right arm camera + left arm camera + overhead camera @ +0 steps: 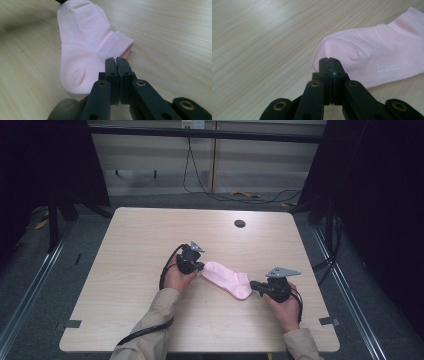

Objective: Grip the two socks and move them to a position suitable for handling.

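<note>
A pink sock [227, 279] lies flat on the worktop [130, 250]. Left tongs [329, 61] are closed on its toe edge; right tongs [116, 61] are closed, apparently pinching the cuff. Thin grips may slip if lifted unevenly.

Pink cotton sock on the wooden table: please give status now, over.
Left hand-held gripper shut on toe edge of pink cotton sock. Right hand-held gripper shut at cuff end; pinch uncertain. Sock flat on light wooden table, nothing in the way.
</note>
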Available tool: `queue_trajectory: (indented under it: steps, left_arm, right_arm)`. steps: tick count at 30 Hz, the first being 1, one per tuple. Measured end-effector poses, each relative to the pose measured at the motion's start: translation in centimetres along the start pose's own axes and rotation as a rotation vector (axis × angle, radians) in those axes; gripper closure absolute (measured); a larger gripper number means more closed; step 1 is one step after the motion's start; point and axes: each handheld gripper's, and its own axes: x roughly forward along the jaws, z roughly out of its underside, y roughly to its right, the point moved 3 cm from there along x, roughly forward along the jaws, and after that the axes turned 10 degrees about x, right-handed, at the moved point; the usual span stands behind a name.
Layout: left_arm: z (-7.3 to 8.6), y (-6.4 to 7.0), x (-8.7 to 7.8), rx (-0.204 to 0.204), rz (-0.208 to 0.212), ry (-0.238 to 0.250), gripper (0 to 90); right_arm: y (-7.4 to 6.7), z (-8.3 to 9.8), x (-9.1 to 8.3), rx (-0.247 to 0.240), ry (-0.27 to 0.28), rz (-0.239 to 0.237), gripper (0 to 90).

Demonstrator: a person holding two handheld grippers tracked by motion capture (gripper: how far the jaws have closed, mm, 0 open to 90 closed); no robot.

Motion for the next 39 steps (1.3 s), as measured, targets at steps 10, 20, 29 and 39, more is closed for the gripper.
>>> queue_trajectory:
  steps: [10,20,29,39]
  left_arm:
    - [1.1,-0.2,0.6,-0.008,-0.013,-0.026,89.0]
    - [1.0,-0.2,0.3,-0.002,-0.024,-0.019,89.0]
    - [0.7,-0.3,0.5,0.002,-0.042,-0.013,88.5]
    - [0.9,-0.5,1.6,0.022,-0.072,-0.016,83.0]
  right_arm:
    - [-0.7,0.5,0.6,0.008,-0.024,-0.023,88.4]
    - [-0.7,0.5,0.7,0.0,-0.029,-0.013,86.4]
    - [-0.7,0.6,0.4,-0.02,-0.014,0.005,81.6]
    - [-0.9,0.7,0.6,-0.042,-0.023,0.013,82.6]
